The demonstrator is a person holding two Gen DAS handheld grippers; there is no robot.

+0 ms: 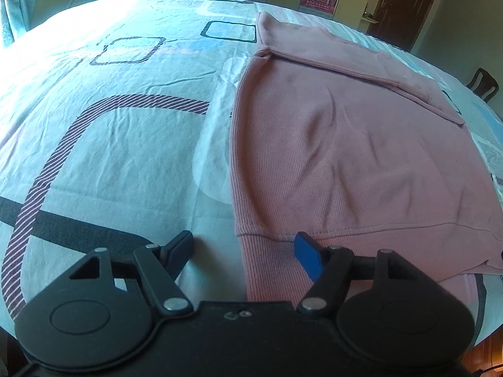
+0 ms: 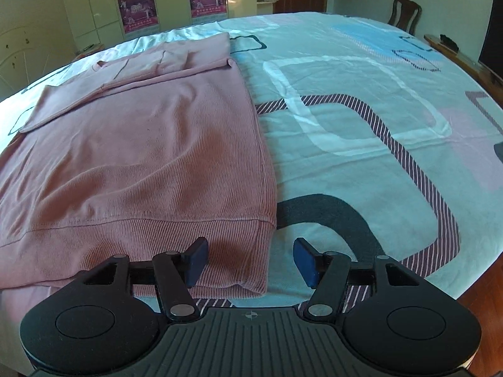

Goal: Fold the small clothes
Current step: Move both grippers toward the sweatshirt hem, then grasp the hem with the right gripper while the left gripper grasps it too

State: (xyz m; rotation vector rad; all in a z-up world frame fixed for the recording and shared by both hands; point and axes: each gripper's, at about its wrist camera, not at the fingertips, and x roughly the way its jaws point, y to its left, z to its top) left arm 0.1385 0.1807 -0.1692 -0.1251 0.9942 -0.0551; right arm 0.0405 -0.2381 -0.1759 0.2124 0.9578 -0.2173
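Left tongs [image 1: 245, 256] gaping over pink garment's [image 1: 330, 144] hem corner, right tongs [image 2: 250, 262] likewise

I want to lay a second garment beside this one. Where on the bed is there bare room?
Bare sheet lies left of the pink sweater, out to the bed's left edge. Another wide patch lies right of the sweater, toward the chair. The middle is taken: the sweater with its sleeves folded across the far end.

The left tongs [image 1: 243, 253] fill the bottom of the left wrist view, tilted downward, jaws parted with nothing pressed between the pads. The right tongs [image 2: 251, 259] sit likewise at the bottom of the right wrist view, jaws apart, gripping nothing.
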